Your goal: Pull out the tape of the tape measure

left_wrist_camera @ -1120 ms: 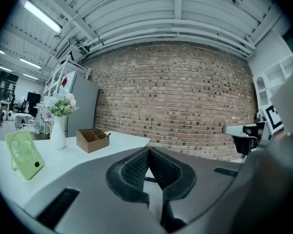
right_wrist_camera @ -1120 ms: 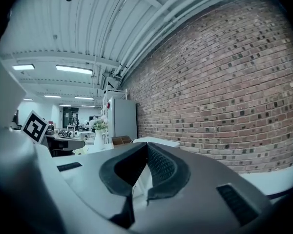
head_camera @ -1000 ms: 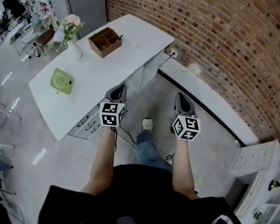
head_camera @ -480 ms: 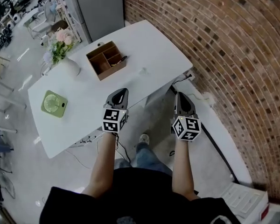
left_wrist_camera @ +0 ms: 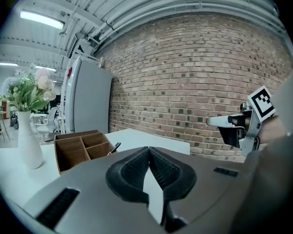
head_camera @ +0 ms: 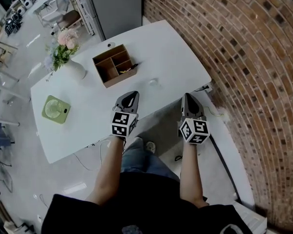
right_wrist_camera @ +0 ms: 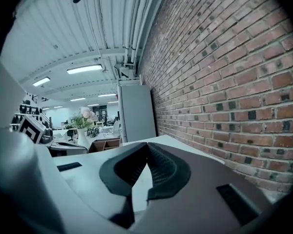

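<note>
A brick wall is seen along the right, with a white ledge run along its foot. A white table is set near it on a pale, glossy floor. A tall grey cabinet is placed beyond the table. The ceiling is crossed by pipes and lit by strip lights. Desks and chairs are seen farther back.

Head view looks steeply down; level gripper views share table.
</note>
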`<state>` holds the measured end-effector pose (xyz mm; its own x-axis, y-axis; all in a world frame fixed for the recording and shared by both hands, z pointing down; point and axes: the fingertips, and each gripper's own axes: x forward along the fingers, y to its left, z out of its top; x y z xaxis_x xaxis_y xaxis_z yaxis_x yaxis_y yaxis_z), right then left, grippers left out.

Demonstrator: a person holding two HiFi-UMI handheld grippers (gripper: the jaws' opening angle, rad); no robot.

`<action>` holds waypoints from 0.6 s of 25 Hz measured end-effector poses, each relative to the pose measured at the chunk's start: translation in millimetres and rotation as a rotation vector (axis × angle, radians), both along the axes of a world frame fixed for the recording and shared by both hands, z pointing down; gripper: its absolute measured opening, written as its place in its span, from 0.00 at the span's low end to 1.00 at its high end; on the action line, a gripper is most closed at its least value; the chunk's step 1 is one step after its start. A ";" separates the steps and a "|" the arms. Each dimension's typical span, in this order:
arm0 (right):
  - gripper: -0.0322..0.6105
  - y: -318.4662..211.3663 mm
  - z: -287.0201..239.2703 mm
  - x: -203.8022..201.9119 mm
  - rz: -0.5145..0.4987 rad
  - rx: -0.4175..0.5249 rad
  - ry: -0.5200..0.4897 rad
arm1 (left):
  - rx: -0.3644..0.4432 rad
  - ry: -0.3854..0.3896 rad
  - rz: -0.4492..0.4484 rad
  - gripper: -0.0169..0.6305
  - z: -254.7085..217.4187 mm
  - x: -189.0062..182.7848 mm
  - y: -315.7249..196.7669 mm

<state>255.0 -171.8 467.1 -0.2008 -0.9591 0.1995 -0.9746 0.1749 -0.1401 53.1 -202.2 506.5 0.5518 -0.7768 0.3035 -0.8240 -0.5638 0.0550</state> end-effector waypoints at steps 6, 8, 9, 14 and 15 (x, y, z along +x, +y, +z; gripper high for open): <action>0.05 -31.5 6.6 4.0 -0.010 -0.029 0.015 | -0.042 -0.031 0.038 0.06 26.3 13.2 -27.9; 0.05 -40.8 10.2 1.3 -0.020 -0.037 0.017 | -0.047 -0.030 0.047 0.06 30.3 18.5 -38.3; 0.05 -45.3 12.9 -0.3 -0.025 -0.043 0.017 | -0.051 -0.031 0.050 0.06 33.1 21.2 -43.5; 0.05 -65.4 27.7 -8.3 -0.055 -0.079 0.021 | -0.084 -0.045 0.088 0.06 50.9 36.0 -68.3; 0.05 -68.7 31.2 -9.1 -0.059 -0.087 0.021 | -0.097 -0.049 0.107 0.06 56.0 40.1 -72.3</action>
<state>245.9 -240.4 498.3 -0.2518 -0.9245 0.2862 -0.9657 0.2205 -0.1374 93.3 -274.4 562.5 0.6128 -0.6800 0.4025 -0.7624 -0.6428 0.0747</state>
